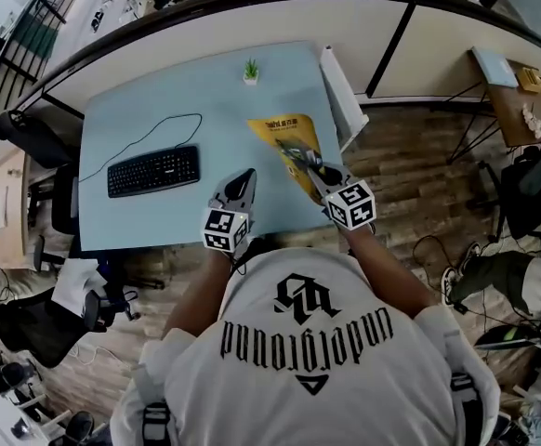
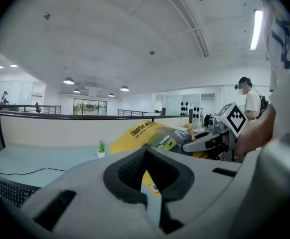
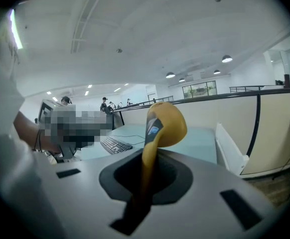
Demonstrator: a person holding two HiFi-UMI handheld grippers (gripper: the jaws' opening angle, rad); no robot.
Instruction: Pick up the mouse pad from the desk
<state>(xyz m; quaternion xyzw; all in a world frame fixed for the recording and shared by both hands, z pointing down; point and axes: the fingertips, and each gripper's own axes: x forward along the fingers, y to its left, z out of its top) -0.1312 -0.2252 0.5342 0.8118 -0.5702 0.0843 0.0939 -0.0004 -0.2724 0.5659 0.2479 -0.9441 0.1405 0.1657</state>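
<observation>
1. Head view: the person in a white shirt stands at 6 o'clock of a light-blue desk (image 1: 159,110). The right gripper (image 1: 315,170) is closed on the near end of the yellow mouse pad (image 1: 284,137), which runs from its jaws toward 11 o'clock. The left gripper (image 1: 244,177) is just beside it at 9 o'clock, apart from the pad. A black keyboard (image 1: 153,170) lies at 9 o'clock of the left gripper and a small plant (image 1: 251,70) at 12 o'clock. A white panel (image 1: 340,96) leans at the desk's 3 o'clock edge. Only this view shows the whole desk.

2. Left gripper view: the left gripper (image 2: 145,147) has its jaws together at the tips, with nothing between them. Beyond them, the mouse pad (image 2: 135,133) bows upward above the desk (image 2: 35,158), which the head view does not show. The right gripper (image 2: 185,144) grips it from 3 o'clock. Whether the far end touches the desk, I cannot tell. The plant (image 2: 101,147) is at 9 o'clock.

3. Right gripper view: the right gripper (image 3: 147,158) is clamped on the mouse pad (image 3: 167,123), which rises at 12 o'clock and curls over. The keyboard (image 3: 114,144) is at 10 o'clock and the white panel (image 3: 229,151) at 3 o'clock.
</observation>
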